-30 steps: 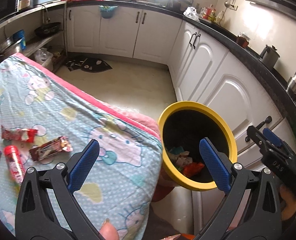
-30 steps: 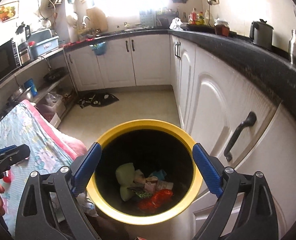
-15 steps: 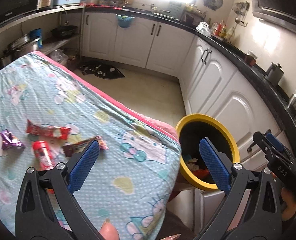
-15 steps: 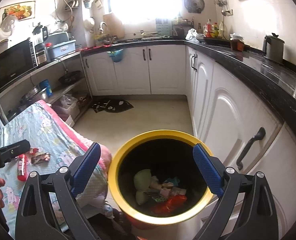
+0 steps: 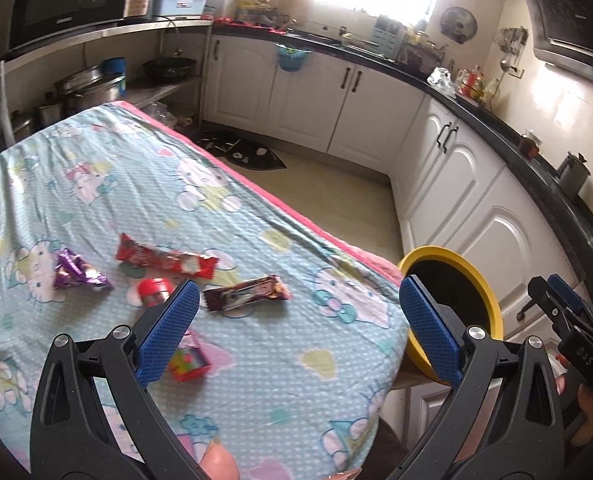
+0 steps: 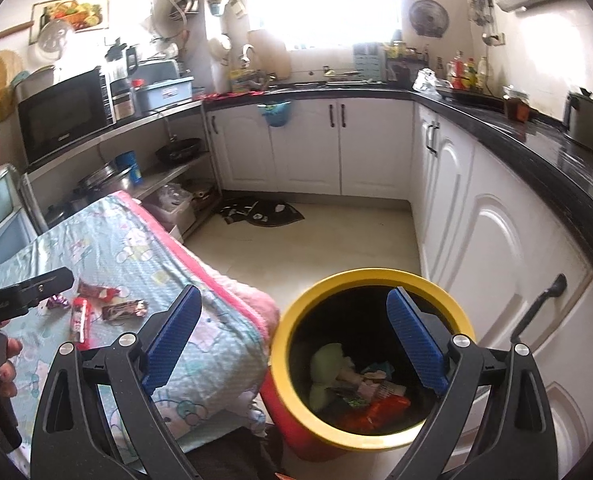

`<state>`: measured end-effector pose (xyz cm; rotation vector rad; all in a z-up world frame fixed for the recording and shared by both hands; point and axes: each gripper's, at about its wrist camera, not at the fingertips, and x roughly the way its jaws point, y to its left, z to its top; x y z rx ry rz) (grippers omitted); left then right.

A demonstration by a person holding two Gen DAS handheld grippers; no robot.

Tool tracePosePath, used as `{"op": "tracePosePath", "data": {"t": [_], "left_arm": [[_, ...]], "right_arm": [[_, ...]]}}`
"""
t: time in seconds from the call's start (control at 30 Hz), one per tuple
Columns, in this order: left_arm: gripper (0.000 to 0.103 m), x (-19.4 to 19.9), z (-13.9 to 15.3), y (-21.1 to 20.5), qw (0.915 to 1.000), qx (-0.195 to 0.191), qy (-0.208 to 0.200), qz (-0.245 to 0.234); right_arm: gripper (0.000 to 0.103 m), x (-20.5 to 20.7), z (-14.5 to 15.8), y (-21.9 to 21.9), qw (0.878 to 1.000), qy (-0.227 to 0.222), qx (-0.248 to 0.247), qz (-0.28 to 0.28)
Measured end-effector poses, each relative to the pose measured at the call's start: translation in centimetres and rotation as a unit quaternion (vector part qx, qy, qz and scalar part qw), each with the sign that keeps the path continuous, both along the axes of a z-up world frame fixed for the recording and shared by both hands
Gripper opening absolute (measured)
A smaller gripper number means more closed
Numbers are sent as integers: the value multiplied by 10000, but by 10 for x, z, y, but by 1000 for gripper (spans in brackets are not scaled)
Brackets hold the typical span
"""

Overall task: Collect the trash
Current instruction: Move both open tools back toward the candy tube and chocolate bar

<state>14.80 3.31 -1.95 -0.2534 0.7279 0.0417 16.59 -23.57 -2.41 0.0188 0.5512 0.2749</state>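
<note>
On the bed (image 5: pixel 256 360) several wrappers (image 5: pixel 246 298) wait, some trash already binned (image 6: pixel 296 360), both tongs (image 5: pixel 294 330) (image 6: pixel 292 338) gaping empty.

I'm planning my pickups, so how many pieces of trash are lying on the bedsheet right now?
4: purple wrapper farthest left, long red wrapper beside it, brown wrapper nearest the bin, red-capped tube partly behind the left tool. More may be hidden.

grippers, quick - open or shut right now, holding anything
Left gripper: open, empty, above the wrappers on the table.
Right gripper: open, empty, over the yellow bin.
</note>
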Motion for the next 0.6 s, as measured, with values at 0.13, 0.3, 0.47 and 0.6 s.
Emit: {"op": "tracePosePath", "data": {"t": [0.13, 0.3, 0.47, 0.6], "left_arm": [[92, -7, -1, 16, 9998, -31, -3, 183], [92, -14, -2, 31, 9994, -36, 13, 343], [92, -19, -5, 46, 9985, -88, 57, 542], [92, -22, -6, 57, 9976, -91, 77, 681]], "right_arm": [[91, -2, 3, 14, 9998, -26, -43, 203], [91, -4, 5, 34, 9986, -54, -151, 495], [91, -3, 4, 53, 9966, -37, -218, 797], [92, 2, 0, 73, 9929, 72, -347, 1132]]}}
